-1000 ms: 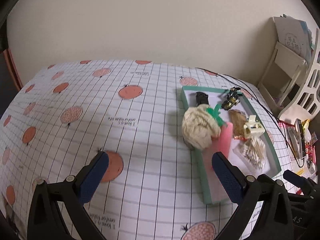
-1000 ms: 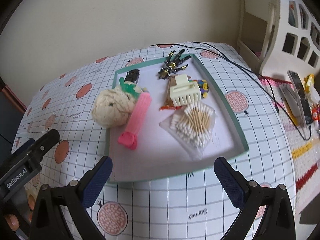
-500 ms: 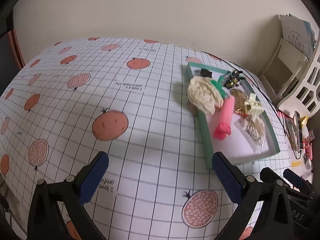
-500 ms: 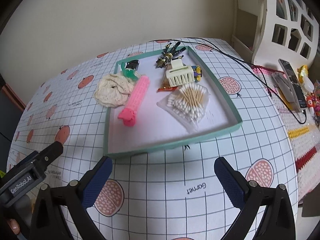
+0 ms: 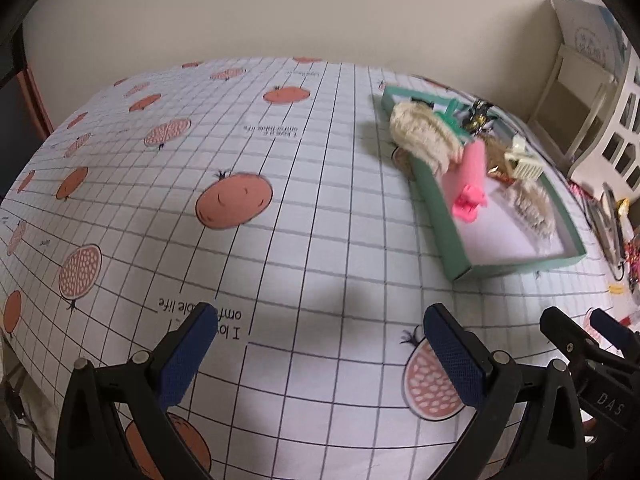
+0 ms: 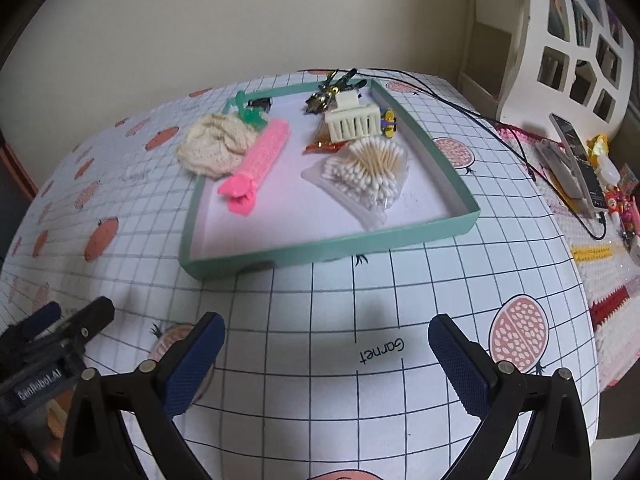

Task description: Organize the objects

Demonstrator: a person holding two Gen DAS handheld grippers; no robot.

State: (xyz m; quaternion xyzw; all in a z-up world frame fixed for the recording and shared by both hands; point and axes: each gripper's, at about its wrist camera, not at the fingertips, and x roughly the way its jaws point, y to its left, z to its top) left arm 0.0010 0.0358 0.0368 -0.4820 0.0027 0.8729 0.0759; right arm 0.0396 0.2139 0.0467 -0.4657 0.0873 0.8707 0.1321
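Green tray (image 6: pixel 332 254) on the table lies at twelve o'clock from the right hand-held gripper (image 6: pixel 326 364), the nearer one; its pink roller (image 6: pixel 260 156) runs toward one o'clock. Both hand-held grippers, left (image 5: pixel 320 354) included, gape empty.

Table under a fruit-print gridded cloth (image 6: pixel 320 312); 1 green tray (image 6: pixel 332 246) rests on it.

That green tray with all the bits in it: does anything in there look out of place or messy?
One thing: the cream knitted bundle is not fully inside the shallow green cardboard tray. It slumps over the tray's left rim onto the fruit-print tablecloth. The pink ridged clip leans against it.
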